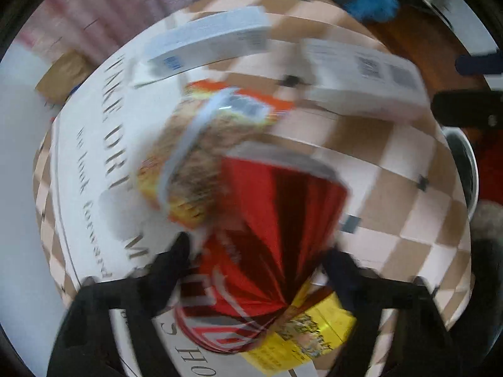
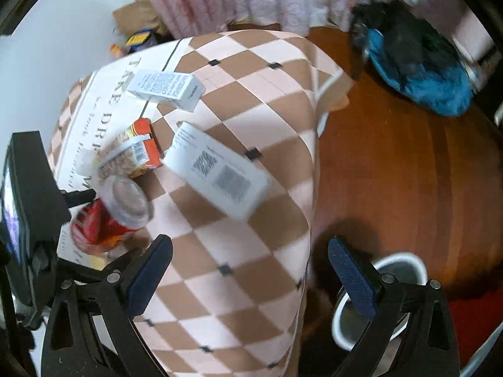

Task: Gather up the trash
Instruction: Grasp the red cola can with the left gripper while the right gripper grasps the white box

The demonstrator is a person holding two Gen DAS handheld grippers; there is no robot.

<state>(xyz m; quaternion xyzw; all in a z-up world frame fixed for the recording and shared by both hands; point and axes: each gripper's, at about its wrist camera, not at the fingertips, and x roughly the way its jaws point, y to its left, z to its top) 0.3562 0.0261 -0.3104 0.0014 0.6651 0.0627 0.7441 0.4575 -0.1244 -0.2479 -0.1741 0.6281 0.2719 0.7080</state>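
Trash lies scattered on the checkered tabletop, towards its left edge. Leftmost, we see the red can lying on its side between the spread fingers of our left gripper; whether the pads touch it we cannot tell through the blur. It looks light, thin-walled and slippery, so we would pinch it across the middle. Next come the snack cup, then two white cartons. Our right gripper hangs released over the table's right edge, above the bin.
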